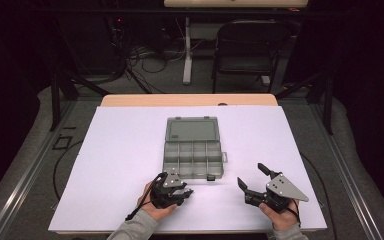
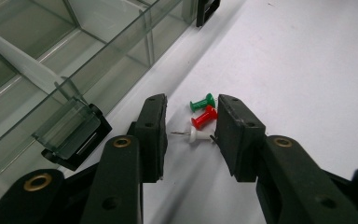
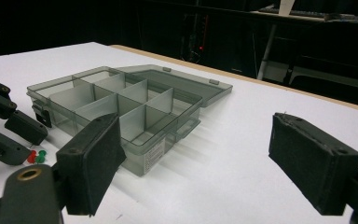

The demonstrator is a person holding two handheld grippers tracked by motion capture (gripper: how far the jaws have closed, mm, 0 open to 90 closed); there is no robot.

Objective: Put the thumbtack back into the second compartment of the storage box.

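Note:
A smoky clear organiser box [image 1: 195,159] lies open mid-table, its lid [image 1: 191,130] folded back and its compartments looking empty. Three push pins, green [image 2: 202,102], red [image 2: 204,117] and white [image 2: 196,134], lie on the white sheet just off the box's near corner. My left gripper [image 2: 191,114] is open, low over the sheet, and its jaws straddle the pins without touching them. In the high view the left gripper [image 1: 186,191] sits at the box's front left. My right gripper [image 1: 250,174] is open wide and holds nothing, right of the box [image 3: 121,102].
A white sheet [image 1: 120,150] covers the wooden table [image 1: 130,100]. The box's front latch [image 2: 72,135] hangs close to my left jaw. A black folding chair [image 1: 250,45], a table leg and floor cables stand beyond the far edge. The left gripper [image 3: 9,130] and pins [image 3: 36,157] appear left in the right gripper view.

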